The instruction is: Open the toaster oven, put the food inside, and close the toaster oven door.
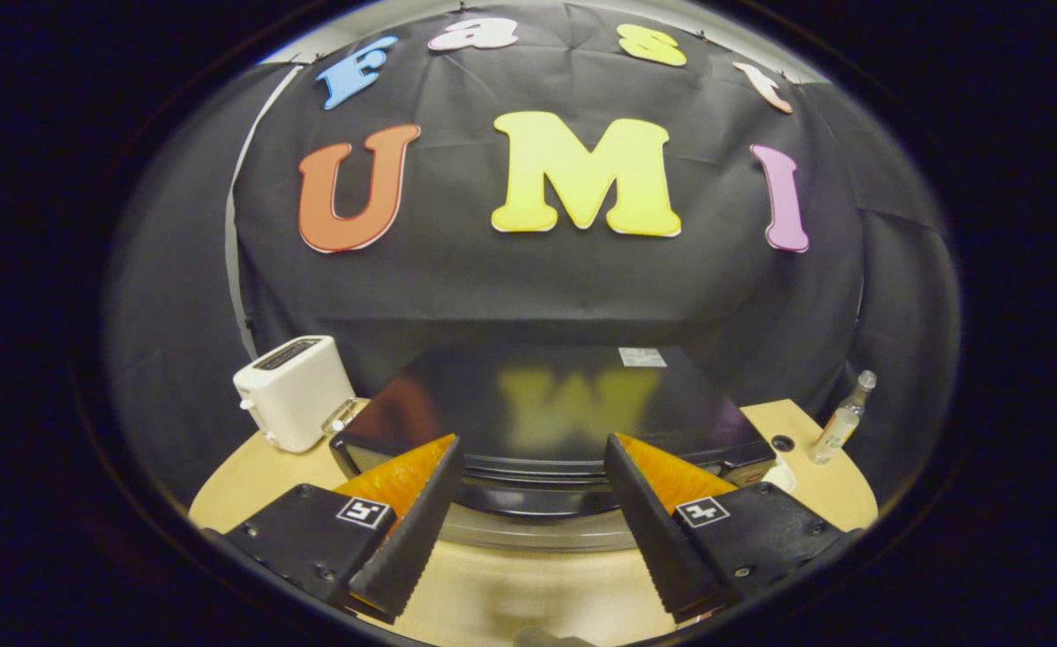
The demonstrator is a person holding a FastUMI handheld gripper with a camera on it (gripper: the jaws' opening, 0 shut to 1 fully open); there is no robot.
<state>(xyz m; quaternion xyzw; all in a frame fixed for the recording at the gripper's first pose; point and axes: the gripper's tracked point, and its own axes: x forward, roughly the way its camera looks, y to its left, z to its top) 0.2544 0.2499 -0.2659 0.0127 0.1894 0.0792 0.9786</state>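
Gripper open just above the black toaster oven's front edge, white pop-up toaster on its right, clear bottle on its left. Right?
One thing is off: the sides are swapped. In the gripper view the white pop-up toaster stands left of the black toaster oven and the clear bottle right of it. The gripper is open, fingers spread at the oven's front edge, as you said.

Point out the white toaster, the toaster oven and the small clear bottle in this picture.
white toaster (293,391): gripper view, on its front side.
toaster oven (546,395): gripper view, on its glossy black top.
clear bottle (839,427): gripper view, on its body.
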